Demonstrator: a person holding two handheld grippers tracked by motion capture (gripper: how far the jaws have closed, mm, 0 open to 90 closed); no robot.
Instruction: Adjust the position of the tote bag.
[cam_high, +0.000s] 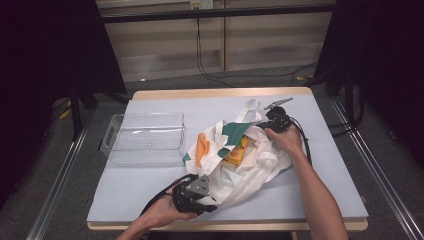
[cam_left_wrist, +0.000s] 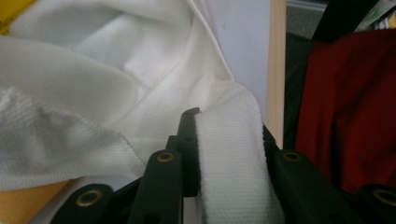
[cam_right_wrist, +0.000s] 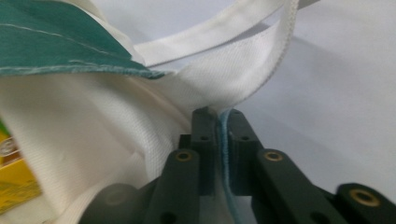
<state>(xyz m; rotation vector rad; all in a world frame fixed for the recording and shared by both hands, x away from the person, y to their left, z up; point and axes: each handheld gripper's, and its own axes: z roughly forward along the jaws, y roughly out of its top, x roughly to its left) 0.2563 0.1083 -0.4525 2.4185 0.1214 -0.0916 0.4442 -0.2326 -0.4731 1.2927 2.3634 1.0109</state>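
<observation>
Bag (cam_high: 240, 160) cloth sits pinched in both my jaws, loosely; its six o'clock strap (cam_left_wrist: 233, 163) could slip free.

Pale grey table (cam_high: 320, 165), wood-edged; clear plastic tray (cam_high: 145, 137), seemingly empty; white tote bag (cam_high: 250, 165) beside it

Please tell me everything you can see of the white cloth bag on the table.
The white cloth bag lies crumpled on the table's grey mat, right of a clear plastic bin. It is woven fabric with green and orange patches and long white straps; a yellow box shows inside. The left gripper pinches its near edge, the right gripper its far edge.
</observation>
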